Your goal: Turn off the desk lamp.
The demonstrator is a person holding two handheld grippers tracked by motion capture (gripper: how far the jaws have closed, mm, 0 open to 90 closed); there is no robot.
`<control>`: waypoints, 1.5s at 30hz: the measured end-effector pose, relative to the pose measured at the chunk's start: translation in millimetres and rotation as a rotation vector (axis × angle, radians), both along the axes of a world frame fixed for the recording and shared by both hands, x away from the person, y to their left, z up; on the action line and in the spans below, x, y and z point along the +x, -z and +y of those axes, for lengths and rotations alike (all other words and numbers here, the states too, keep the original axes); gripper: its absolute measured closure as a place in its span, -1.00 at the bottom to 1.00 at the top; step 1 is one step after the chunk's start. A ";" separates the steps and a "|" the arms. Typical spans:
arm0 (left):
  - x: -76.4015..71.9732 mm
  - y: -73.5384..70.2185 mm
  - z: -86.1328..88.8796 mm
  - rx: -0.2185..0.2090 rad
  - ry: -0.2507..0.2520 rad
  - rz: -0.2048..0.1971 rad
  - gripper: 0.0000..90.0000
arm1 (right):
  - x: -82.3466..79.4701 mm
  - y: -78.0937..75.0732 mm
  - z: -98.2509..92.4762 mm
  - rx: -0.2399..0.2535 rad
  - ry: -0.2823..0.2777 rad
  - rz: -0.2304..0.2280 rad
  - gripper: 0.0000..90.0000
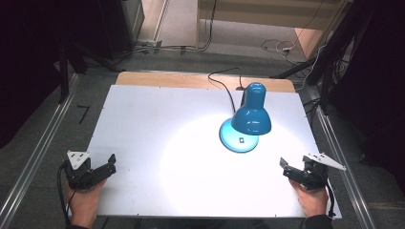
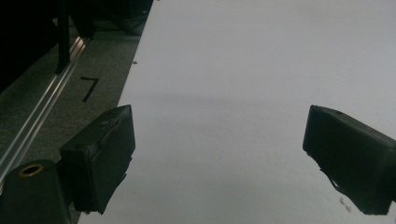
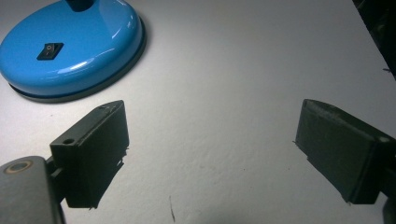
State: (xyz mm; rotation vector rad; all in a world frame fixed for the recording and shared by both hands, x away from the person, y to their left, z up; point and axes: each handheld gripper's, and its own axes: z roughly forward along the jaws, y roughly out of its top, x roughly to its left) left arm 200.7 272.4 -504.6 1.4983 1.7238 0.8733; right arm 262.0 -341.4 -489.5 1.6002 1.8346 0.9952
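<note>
While both grippers rest near the front edge of the white table (image 1: 143, 119), the blue desk lamp (image 1: 248, 117) stands well apart from them, in the far right part of the table. Its round base (image 1: 234, 139) lies flat on the surface, and a small black switch (image 1: 241, 140) sits on top of the base, on the side toward the person. The shade (image 1: 252, 120) hangs over the far right part of the base. The long axis of the shade goes from its narrow closed end, which is up and toward the far edge, to its wide mouth, which points down and toward the person, a little to the left. A bright round patch of light lies on the table in front of the lamp, between the two hands. A black cable (image 1: 224, 86) goes from the lamp back over the far edge of the table.

The left gripper (image 1: 112, 164) is near the front left corner, held by the left hand (image 1: 85, 200), and it points to the right and a little away from the person. In the left gripper view its jaws stand wide apart with only bare table between them. The right gripper (image 1: 283, 168) is near the front right corner, held by the right hand (image 1: 313, 198), and it points left. In the right gripper view its jaws are also wide apart and hold nothing; the lamp base (image 3: 70, 51) with the switch (image 3: 49, 50) is seen ahead, to the upper left, beyond the left jaw.
</note>
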 end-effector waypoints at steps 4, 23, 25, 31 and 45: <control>0.0 -0.4 0.2 0.001 -0.002 -0.001 -0.78 | 1.6 -1.1 2.7 0.001 -0.007 -0.002 -0.82; -0.2 -1.0 -0.2 0.001 -0.001 -0.004 -0.78 | 8.6 -2.2 15.7 0.000 -0.033 -0.006 -0.82; -0.1 -0.9 -0.2 0.000 -0.002 -0.006 -0.78 | 9.9 -2.3 17.9 0.002 -0.037 -0.006 -0.82; 0.5 0.1 0.4 0.000 -0.002 -0.001 -0.78 | 11.7 -2.4 21.5 -0.002 -0.047 -0.007 -0.82; 1.6 0.7 -1.8 -0.004 0.007 0.005 -0.78 | 13.1 -5.4 32.1 0.014 -0.074 -0.036 -0.79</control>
